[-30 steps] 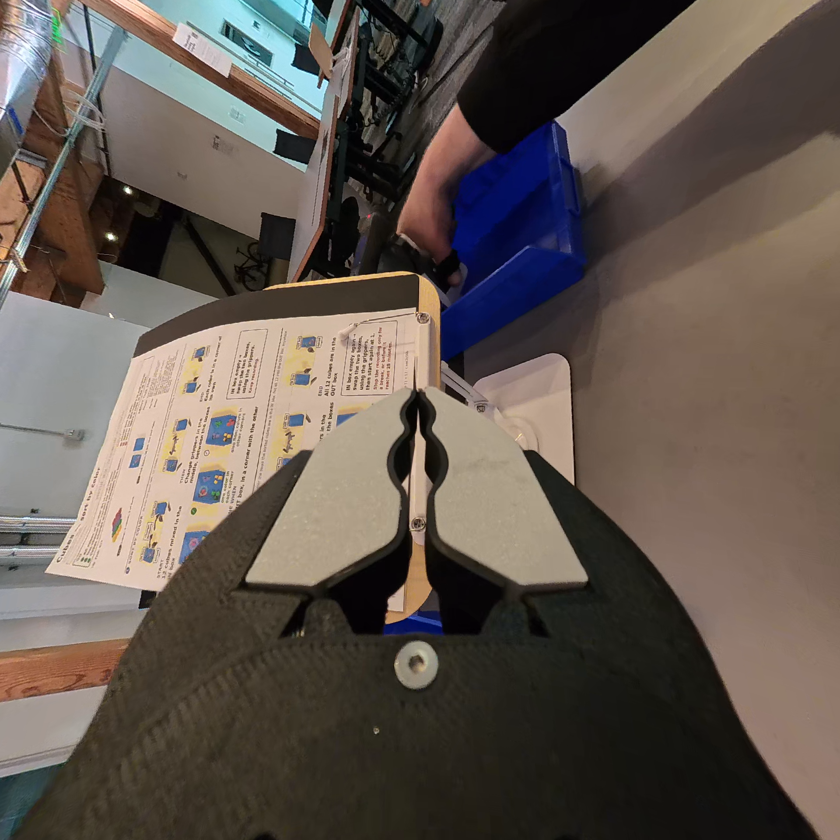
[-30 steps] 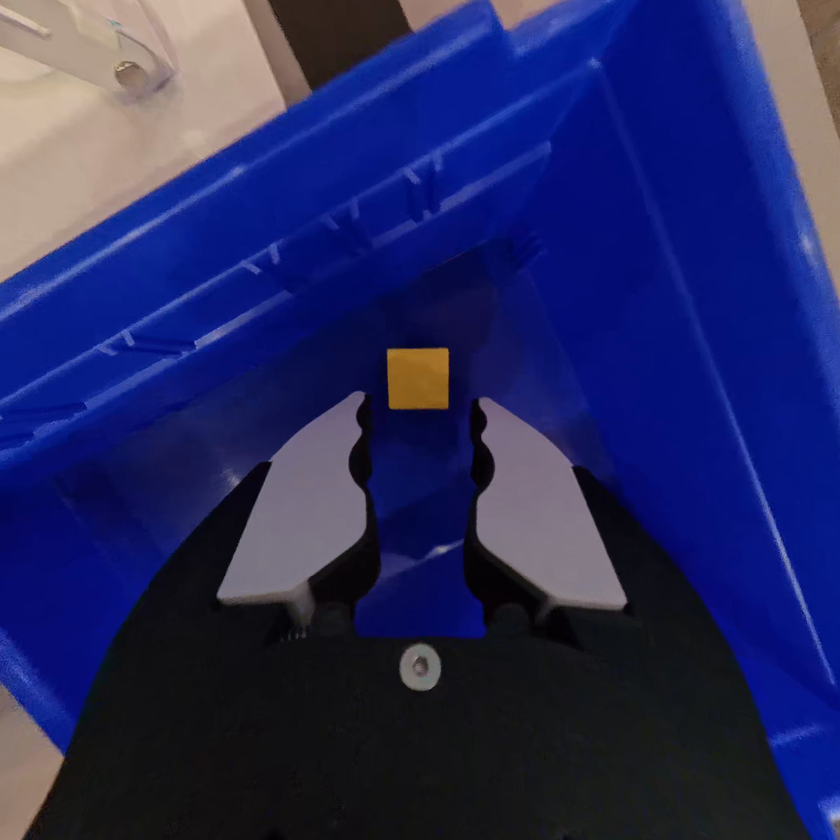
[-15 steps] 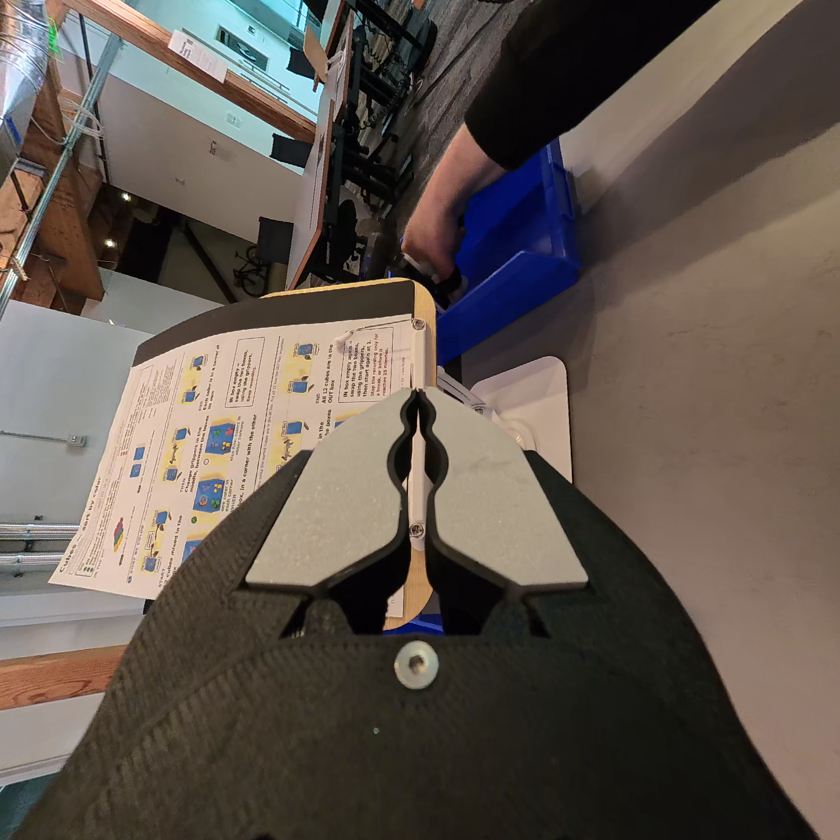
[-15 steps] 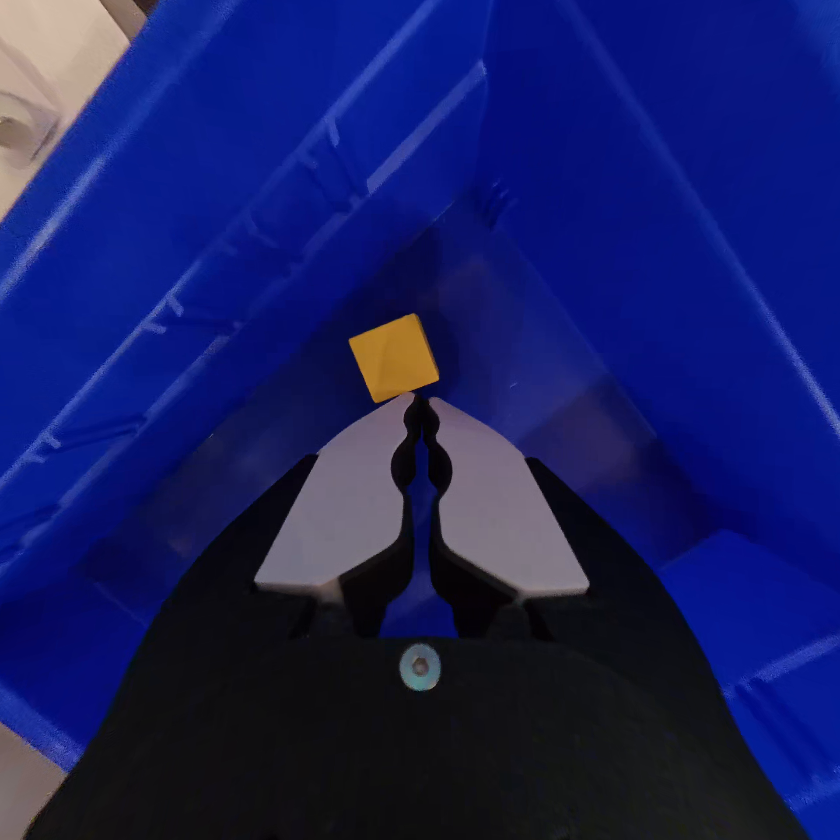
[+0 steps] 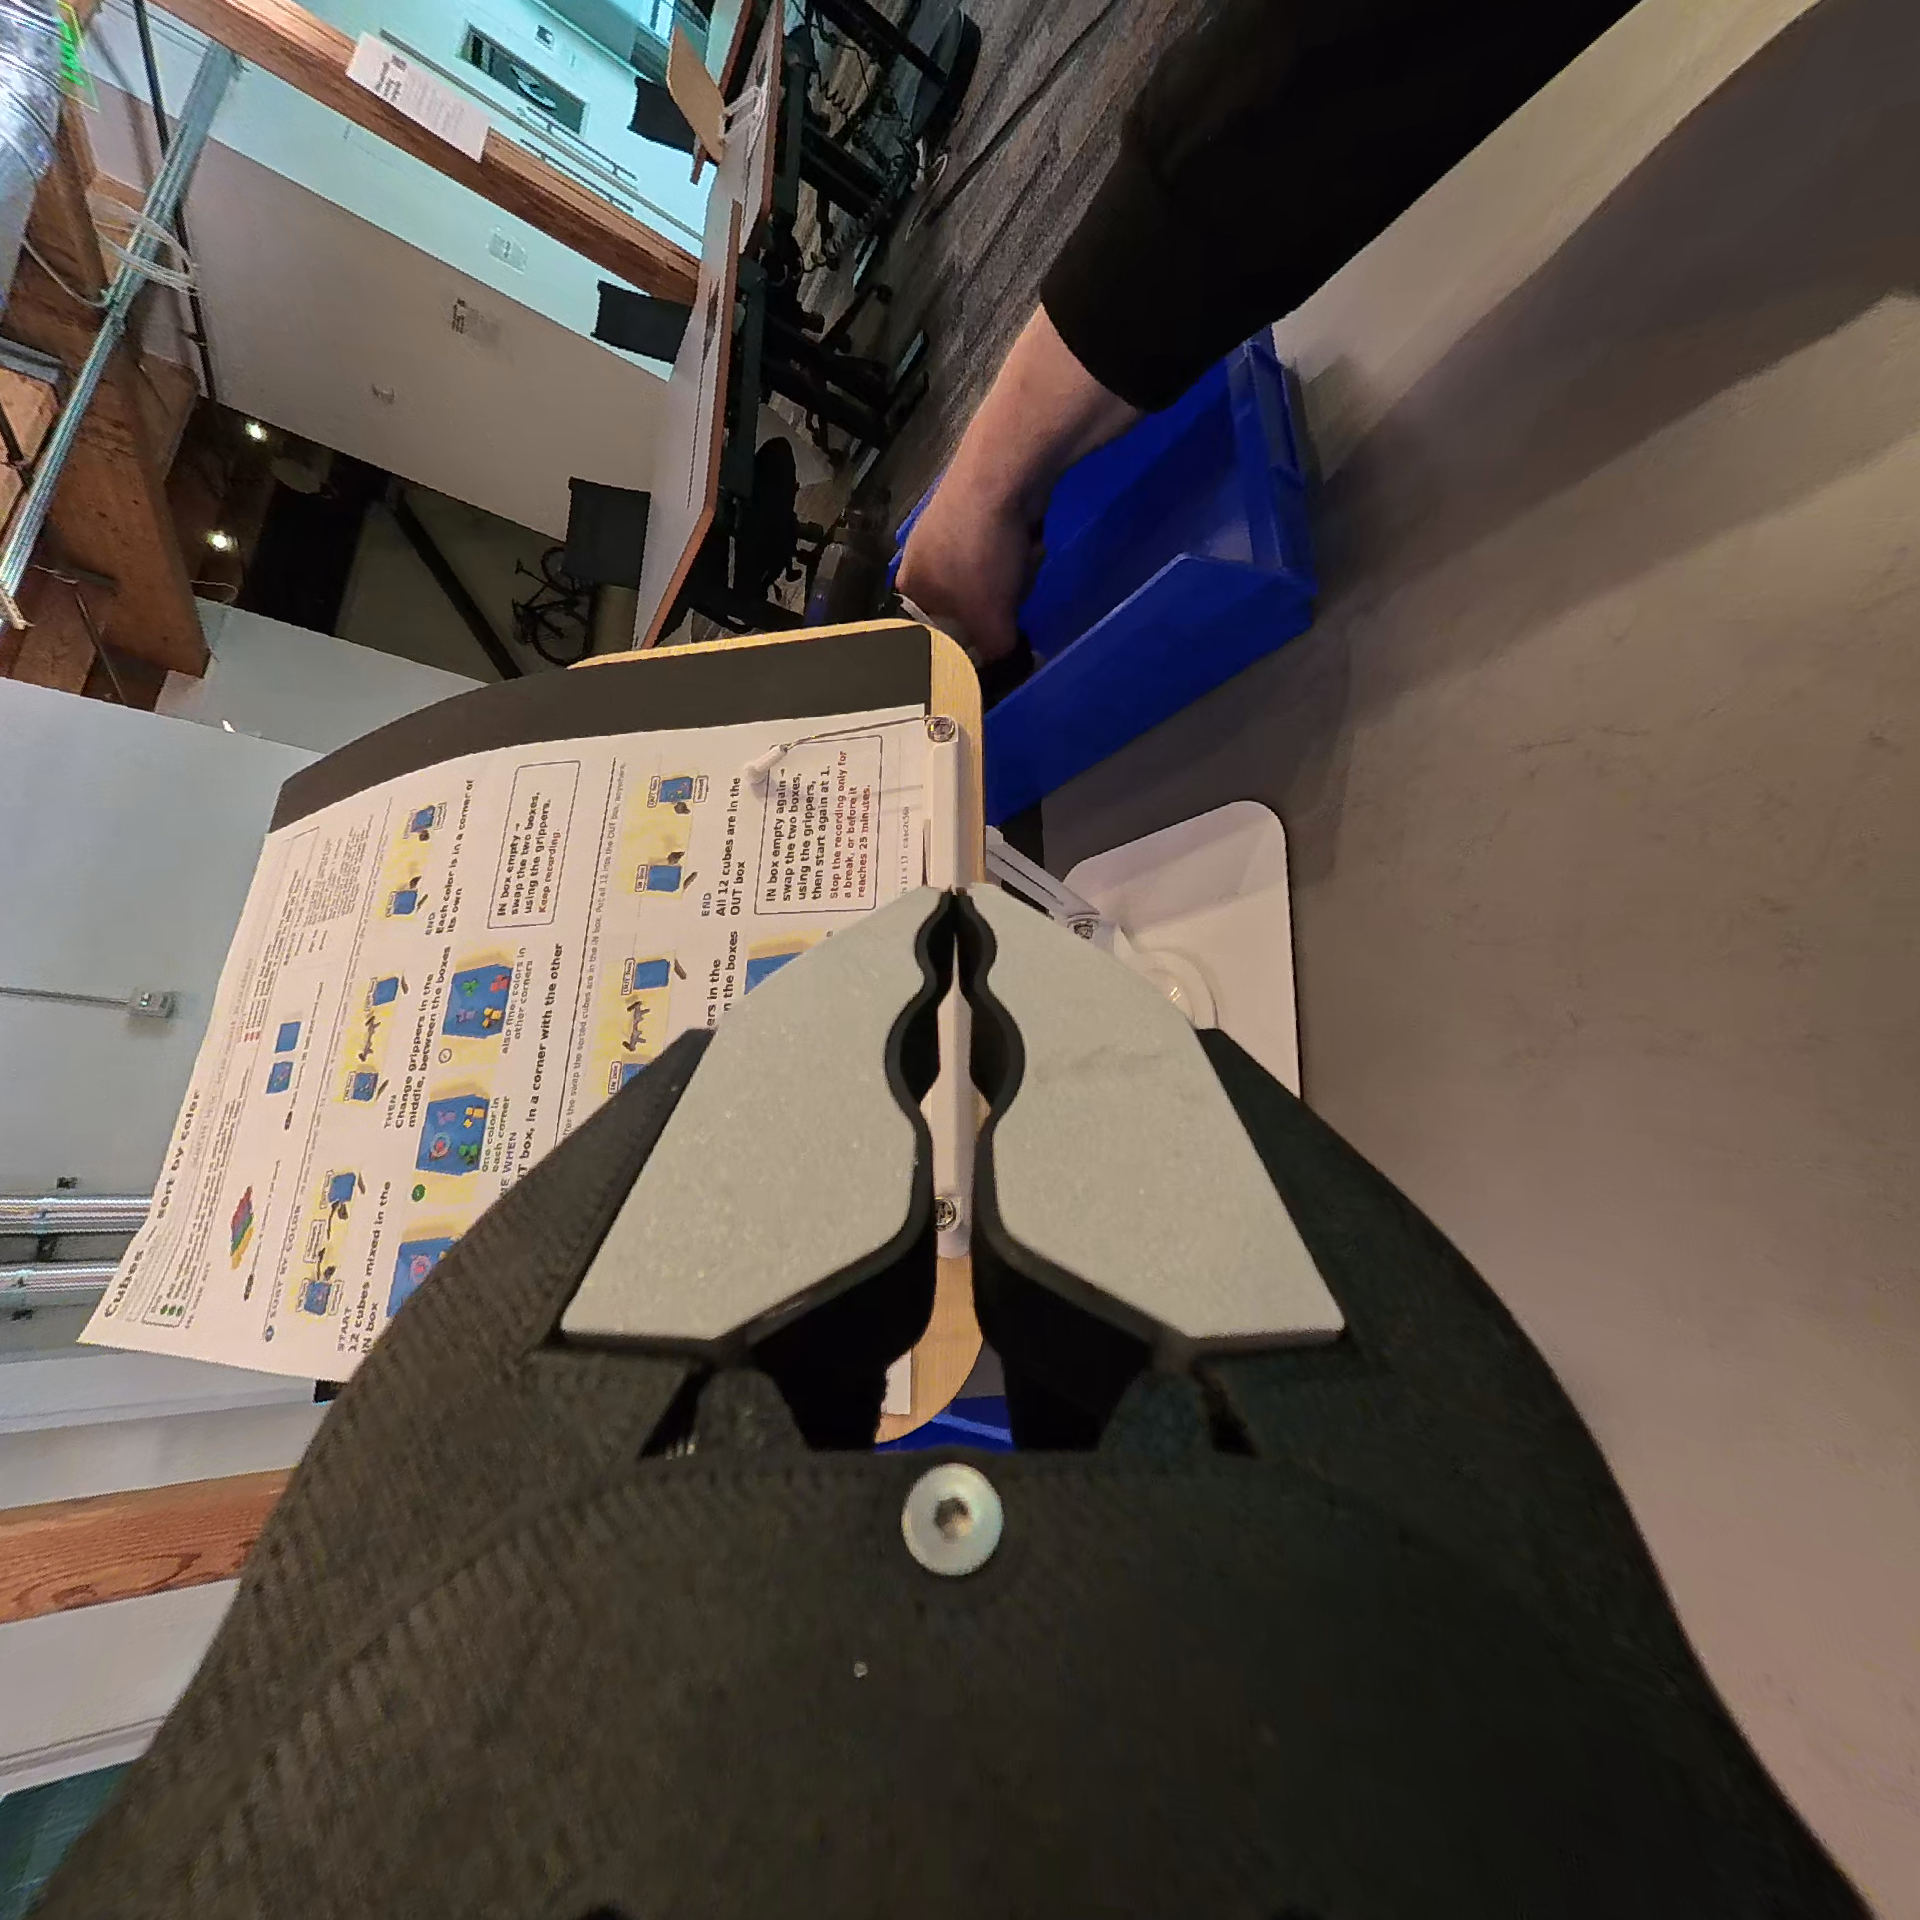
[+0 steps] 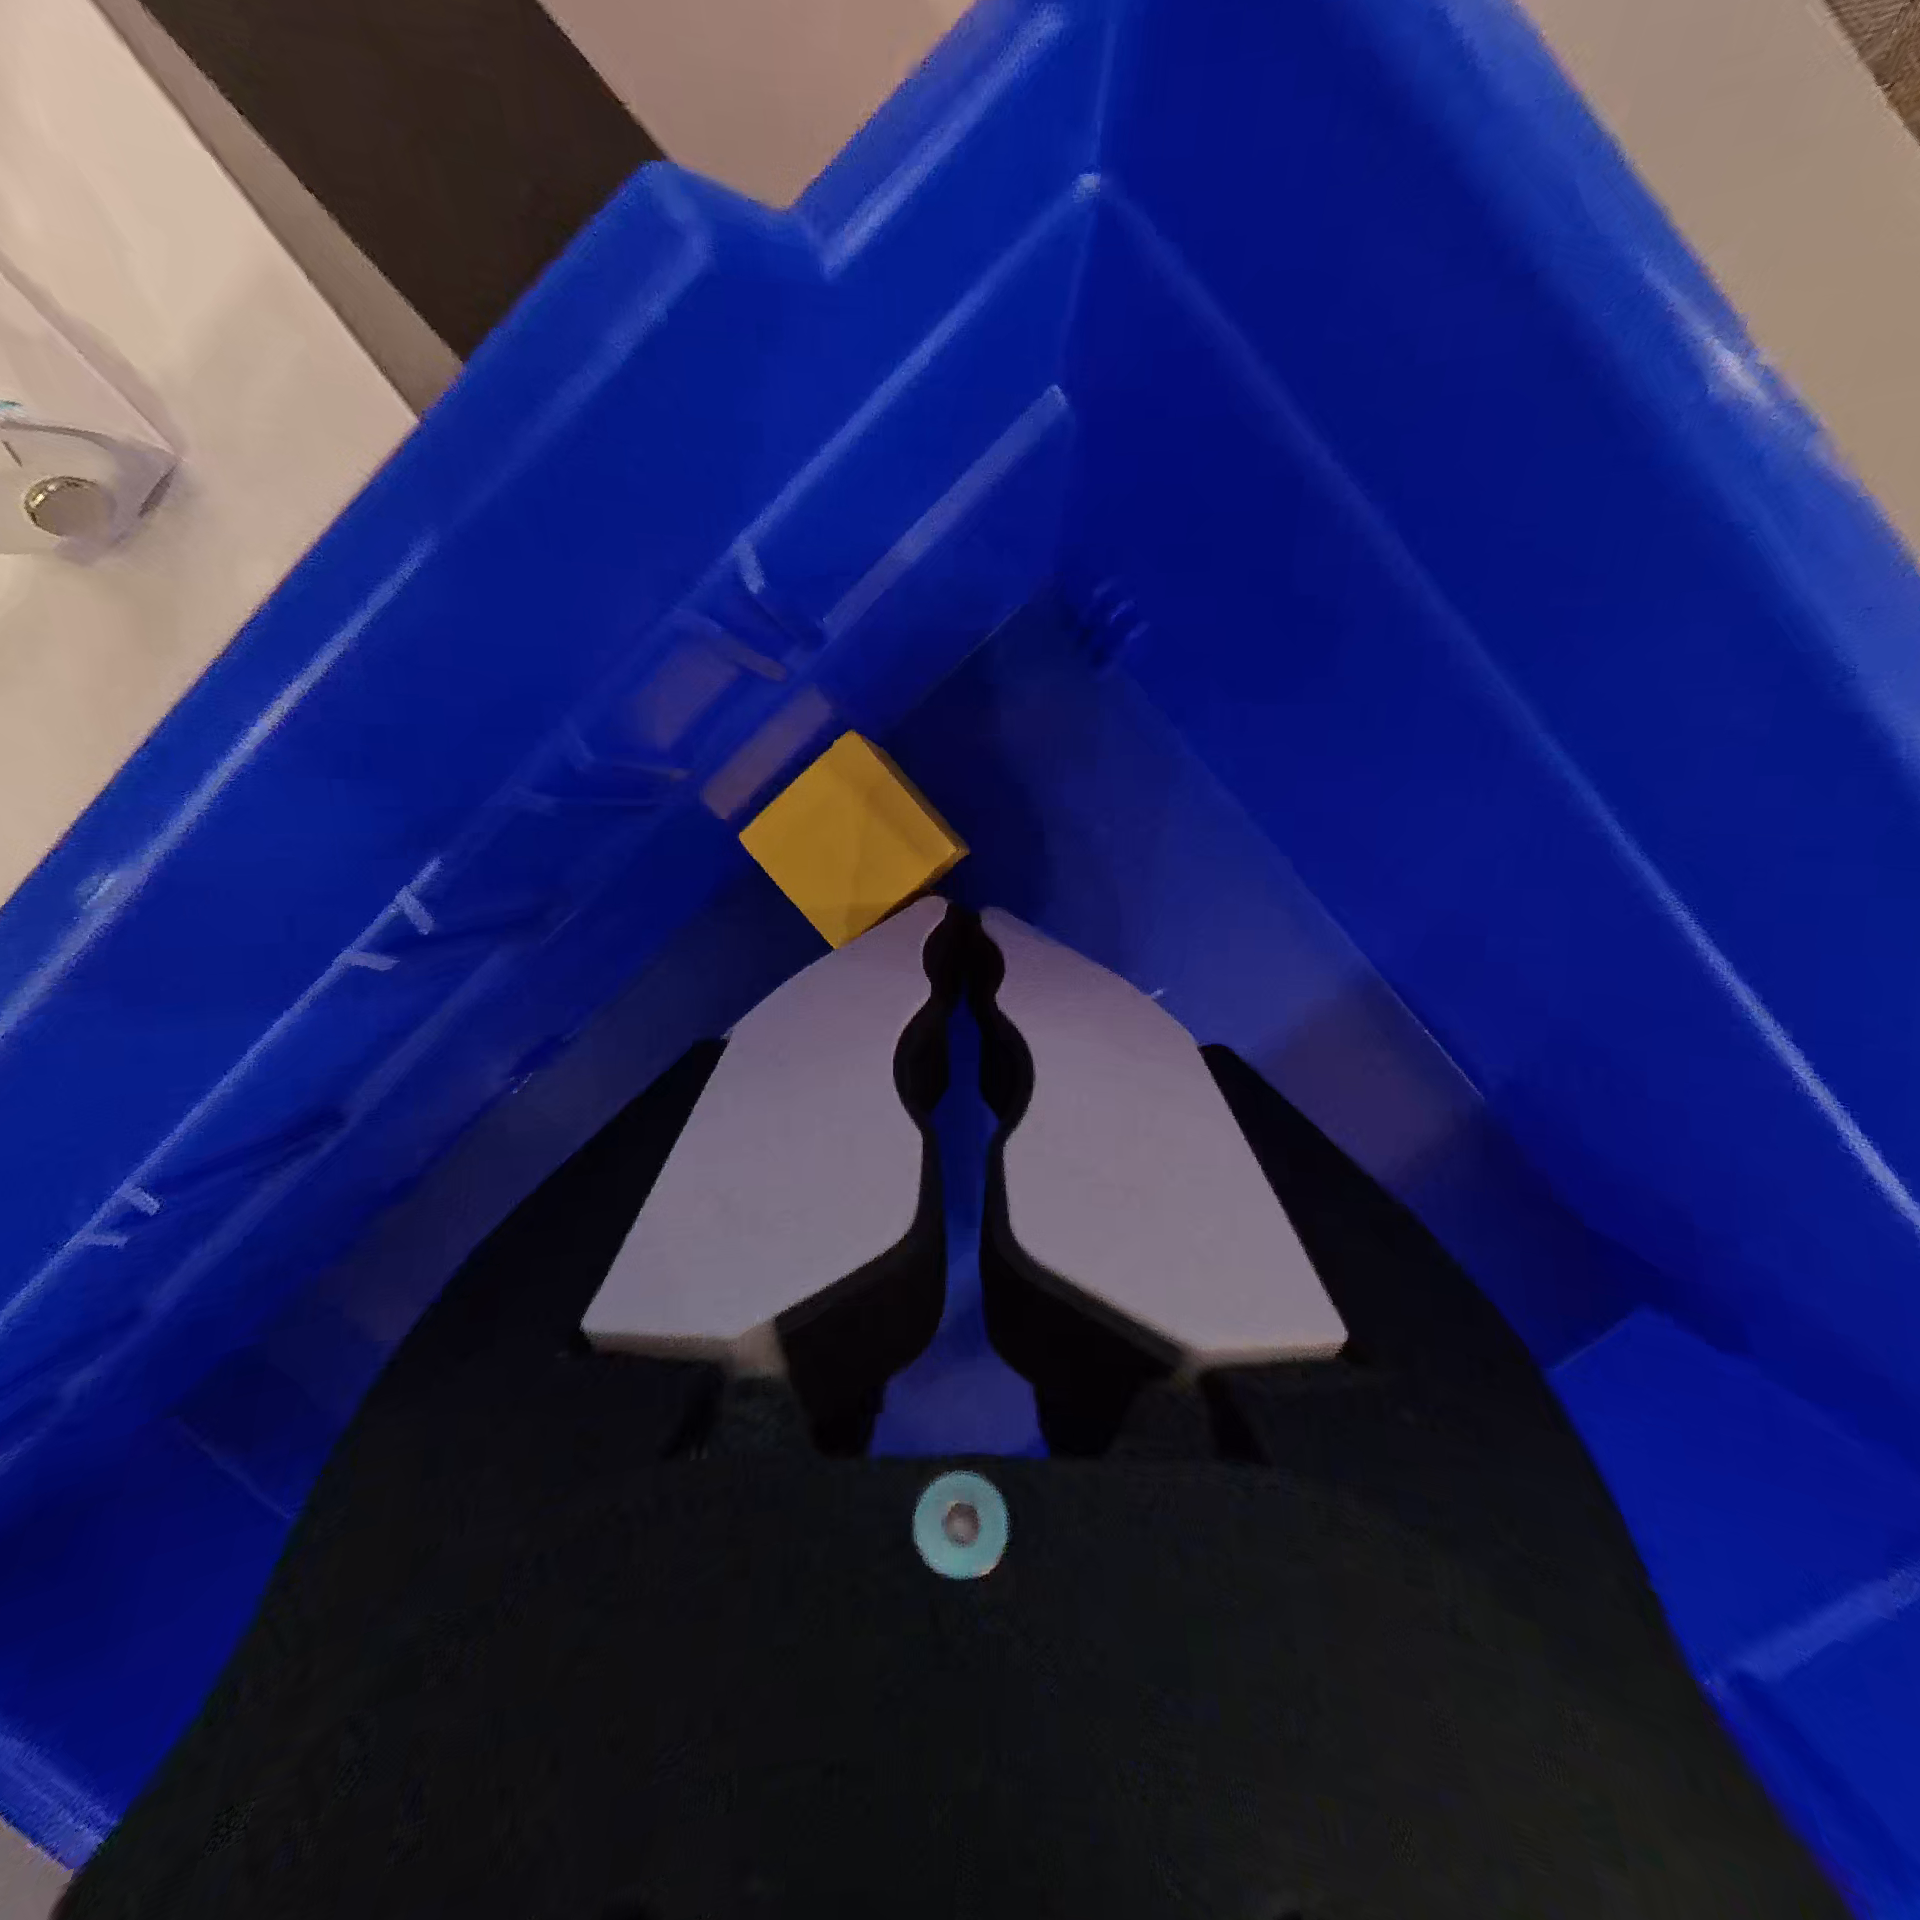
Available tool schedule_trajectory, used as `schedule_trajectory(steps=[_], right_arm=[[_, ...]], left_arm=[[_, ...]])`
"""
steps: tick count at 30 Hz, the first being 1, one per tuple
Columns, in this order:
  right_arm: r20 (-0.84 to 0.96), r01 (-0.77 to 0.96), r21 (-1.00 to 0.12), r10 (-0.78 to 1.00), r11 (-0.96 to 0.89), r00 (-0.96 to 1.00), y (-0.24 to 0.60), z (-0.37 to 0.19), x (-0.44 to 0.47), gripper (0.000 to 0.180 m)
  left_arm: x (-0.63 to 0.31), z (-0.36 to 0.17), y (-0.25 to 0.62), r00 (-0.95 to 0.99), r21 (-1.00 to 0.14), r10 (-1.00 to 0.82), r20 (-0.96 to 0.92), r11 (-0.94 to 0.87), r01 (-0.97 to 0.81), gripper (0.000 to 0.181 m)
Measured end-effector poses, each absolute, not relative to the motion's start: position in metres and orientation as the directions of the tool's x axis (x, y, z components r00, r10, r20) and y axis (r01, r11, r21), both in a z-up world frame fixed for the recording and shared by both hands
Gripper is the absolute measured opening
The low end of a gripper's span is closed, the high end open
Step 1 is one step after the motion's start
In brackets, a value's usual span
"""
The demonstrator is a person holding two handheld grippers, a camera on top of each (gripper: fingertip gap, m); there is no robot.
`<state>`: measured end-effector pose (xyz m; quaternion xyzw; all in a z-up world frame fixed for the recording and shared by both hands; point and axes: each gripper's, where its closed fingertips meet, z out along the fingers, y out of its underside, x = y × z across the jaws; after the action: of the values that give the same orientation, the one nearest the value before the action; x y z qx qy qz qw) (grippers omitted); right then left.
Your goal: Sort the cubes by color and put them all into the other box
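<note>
Right tool point(image 6: 964, 914) is sitting deep in the blue box point(image 6: 1455, 644), its fingers pressed together on nothing, tips touching the yellow cube point(image 6: 847, 847) just at 11 o'clock. A second ago those fingers were spread with the cube lying loose between and beyond them; half a second ago they had come together behind it; now the cube is lying tilted, pushed up against the box wall close to the corner. That reads as nudging the cube into its colour corner instead of lifting it, so this cube is probably nearly placed. No other cubes are showing here.

Left tool point(image 5: 954, 902) is idling above the counter point(image 5: 1610, 935), fingers likewise together and empty, much as before. Beyond it, at 10 o'clock, a printed instruction sheet point(image 5: 520, 987) is standing on a board; it carries text and small diagrams, which I am leaving unquoted. At 1 o'clock a hand point(image 5: 987, 520) is reaching into the box. No brands are legible.
</note>
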<state>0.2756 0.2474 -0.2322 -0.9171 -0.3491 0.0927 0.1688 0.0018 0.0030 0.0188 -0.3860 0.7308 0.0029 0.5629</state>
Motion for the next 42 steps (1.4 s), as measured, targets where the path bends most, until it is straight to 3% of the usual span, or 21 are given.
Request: schedule_trajectory(steps=[7, 10, 14, 20, 22, 24, 27, 42], right_arm=[[-0.021, 0.559, -0.503, 0.656, -0.659, 0.754, 0.233, -0.178, 0.283, 0.007], [0.116, 0.590, -0.554, 0.647, -0.587, 0.753, 0.209, -0.136, 0.304, 0.018], [0.301, 0.566, -0.501, 0.481, -0.655, 0.823, 0.176, -0.108, 0.379, 0.045], [0.141, 0.377, -0.423, 0.351, -0.824, 0.926, 0.146, -0.146, 0.425, 0.060], [0.103, 0.349, -0.339, 0.334, -0.873, 0.937, 0.139, -0.165, 0.428, 0.058], [0.051, 0.326, -0.279, 0.325, -0.903, 0.944, 0.135, -0.178, 0.427, 0.028], [0.044, 0.293, -0.268, 0.293, -0.918, 0.955, 0.139, -0.181, 0.428, 0.011], [-0.065, 0.125, -0.287, 0.149, -0.950, 0.987, 0.135, -0.180, 0.467, 0.004]], left_arm=[[-0.001, 0.021, 0.002, -0.064, -0.433, -0.560, -0.826, 0.702, -0.566, 0.000], [-0.003, 0.025, 0.001, -0.054, -0.433, -0.554, -0.830, 0.703, -0.564, 0.000], [-0.004, 0.031, -0.006, -0.049, -0.430, -0.543, -0.839, 0.715, -0.551, 0.000], [-0.001, 0.037, -0.020, -0.056, -0.418, -0.522, -0.851, 0.739, -0.529, 0.000], [-0.002, 0.040, -0.024, -0.053, -0.418, -0.516, -0.855, 0.746, -0.517, 0.000], [-0.003, 0.043, -0.028, -0.051, -0.418, -0.511, -0.858, 0.753, -0.507, 0.000], [-0.005, 0.045, -0.031, -0.048, -0.417, -0.505, -0.862, 0.759, -0.499, 0.000], [-0.011, 0.050, -0.030, -0.030, -0.426, -0.503, -0.864, 0.761, -0.490, 0.000]])
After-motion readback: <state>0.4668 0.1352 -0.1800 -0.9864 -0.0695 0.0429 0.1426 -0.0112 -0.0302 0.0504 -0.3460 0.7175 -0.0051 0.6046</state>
